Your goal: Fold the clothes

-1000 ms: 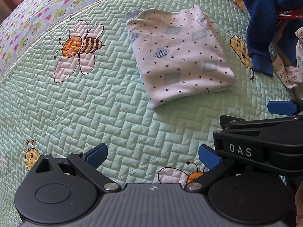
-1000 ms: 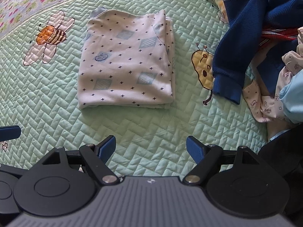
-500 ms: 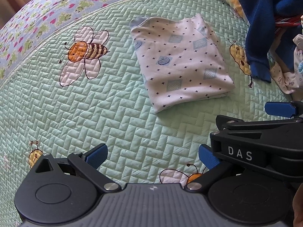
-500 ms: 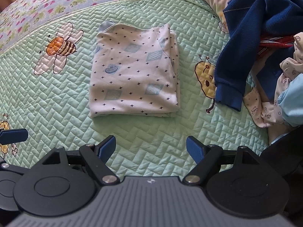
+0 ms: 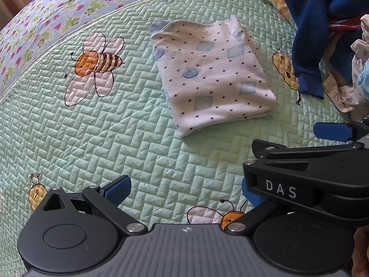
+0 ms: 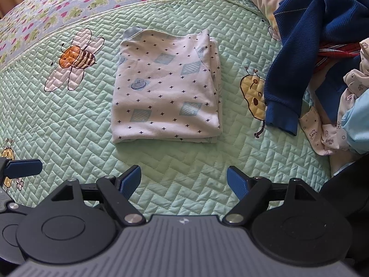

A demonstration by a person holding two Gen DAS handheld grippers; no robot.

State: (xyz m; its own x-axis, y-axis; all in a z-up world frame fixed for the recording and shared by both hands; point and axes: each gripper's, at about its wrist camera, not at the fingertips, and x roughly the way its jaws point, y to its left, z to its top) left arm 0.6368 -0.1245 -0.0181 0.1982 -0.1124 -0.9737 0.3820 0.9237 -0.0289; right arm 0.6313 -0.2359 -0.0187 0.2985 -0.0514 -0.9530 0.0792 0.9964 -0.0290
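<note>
The white star-print garment (image 6: 167, 90) already lies folded into a flat rectangle on the green quilt (image 6: 69, 120), straight ahead of both my tongs and on their far side, with a strip of bare quilt between it and my fingertips. Its long axis runs near to far, collar band at the far left corner, the stacked fold edges along its right side. I judge that piece done, so the next move turns on the heap to the right: the blue sweater (image 6: 299, 46) sprawls at far right, 1 cuffed sleeve trailing toward me beside the yellow bee print, and the pale printed baby clothes (image 6: 334, 124) are bunched just beyond it at the right edge.

My right gripper (image 6: 184, 180) is the nearer of the 2 to that heap. Its jaws stand wide apart, nothing between them, touching nothing, hanging over plain quilt. My left gripper (image 5: 184, 189) sits just to the left of it, so close that the right one's body crosses in front of my left tong's right finger. Its jaws are spread wide too and hold nothing.

The sleeve cuff looks like the easiest first pinch, probably for the right tong.
</note>
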